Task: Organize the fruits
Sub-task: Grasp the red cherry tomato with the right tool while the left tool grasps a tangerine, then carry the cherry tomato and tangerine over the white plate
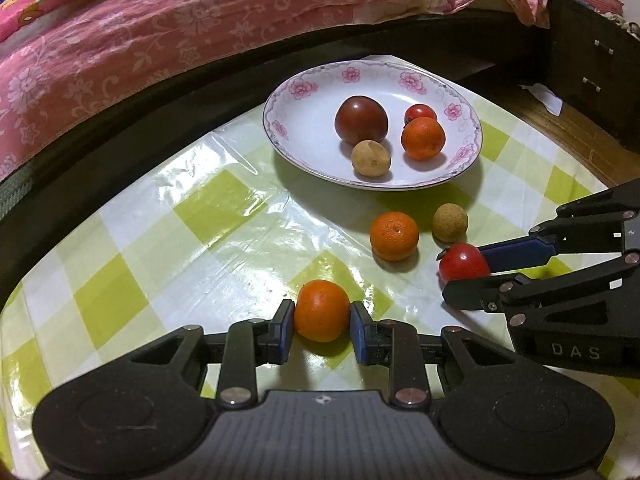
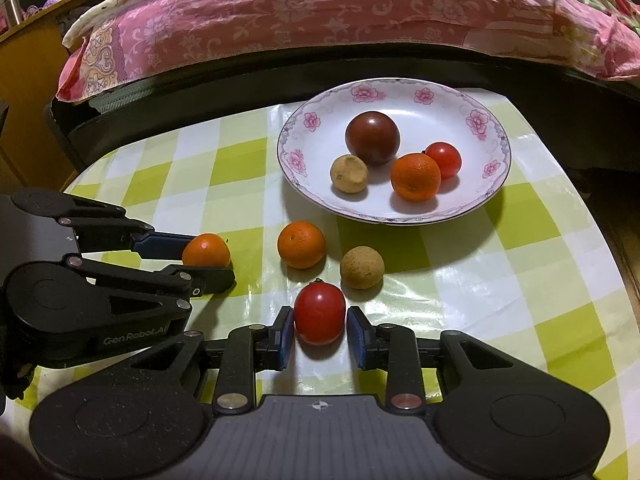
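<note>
1 bed: a bed (image 1: 160,40) under a pink flowered cover ran along the far side of the worktop.
Worktop: the worktop (image 1: 200,220) wore a glossy cloth of green and white checks and carried everything else.
Plate: a white plate (image 1: 304,128) with pink flowers on its rim sat near the far edge and held 4 fruits.
Left tongs: the left tongs (image 1: 322,320) were clamped on the gripped mandarin (image 1: 322,310), 1 blue pad pressed to each side, low over the near part of the cloth.
Right tongs: the right tongs (image 2: 320,320) were closed around the gripped tomato (image 2: 320,314), with the pads against its 2 sides, just beside the left pair.
Dark red fruit: the dark red fruit (image 1: 361,120), the biggest of the 8, sat near the middle of the plate.
Plated mandarin: the plated mandarin (image 1: 423,138) lay to the right of it, touching the plated tomato (image 1: 420,112) behind.
Loose mandarin: the loose mandarin (image 1: 394,236) lay on the cloth between the plate and the 2 pairs of tongs.
Plated tan fruit: the plated tan fruit (image 1: 371,158) lay just in front of the dark red one.
Loose tan fruit: the loose tan fruit (image 1: 450,222) lay on the cloth just beside the loose mandarin, near the gripped tomato.
</note>
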